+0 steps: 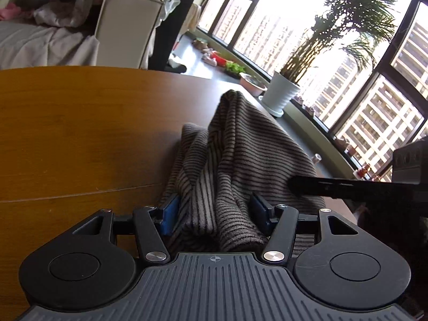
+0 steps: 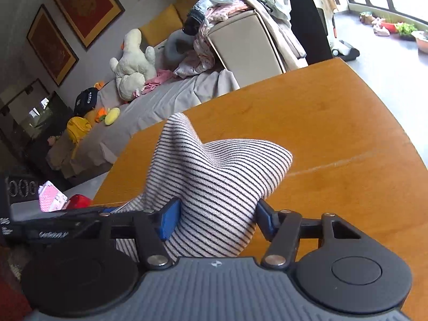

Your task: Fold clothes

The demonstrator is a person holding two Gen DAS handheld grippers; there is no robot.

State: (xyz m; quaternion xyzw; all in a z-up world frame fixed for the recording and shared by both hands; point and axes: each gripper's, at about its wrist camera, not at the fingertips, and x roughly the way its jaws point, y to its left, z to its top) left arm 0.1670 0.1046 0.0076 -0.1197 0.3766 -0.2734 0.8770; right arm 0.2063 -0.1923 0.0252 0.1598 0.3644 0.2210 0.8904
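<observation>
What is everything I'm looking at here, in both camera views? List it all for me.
Striped garment: one, grey-brown with dark stripes, bunched on the table between both sets of fingers.
Table: one, orange-brown wood, under the garment.
Potted palm: one, green in a white pot, on the window ledge.
Sofa: one, grey cover, behind the table.
Plush duck: one, cream, on the sofa.
Clothes pile: one heap, mixed pale colours, on the sofa arm.
Framed pictures: at least three, red with gold frames, on the wall.
Cap: one, dark, on the sofa.
Left hand-held gripper: black, blue pads, around the garment.
Right hand-held gripper: black, blue pads, around the garment.
</observation>
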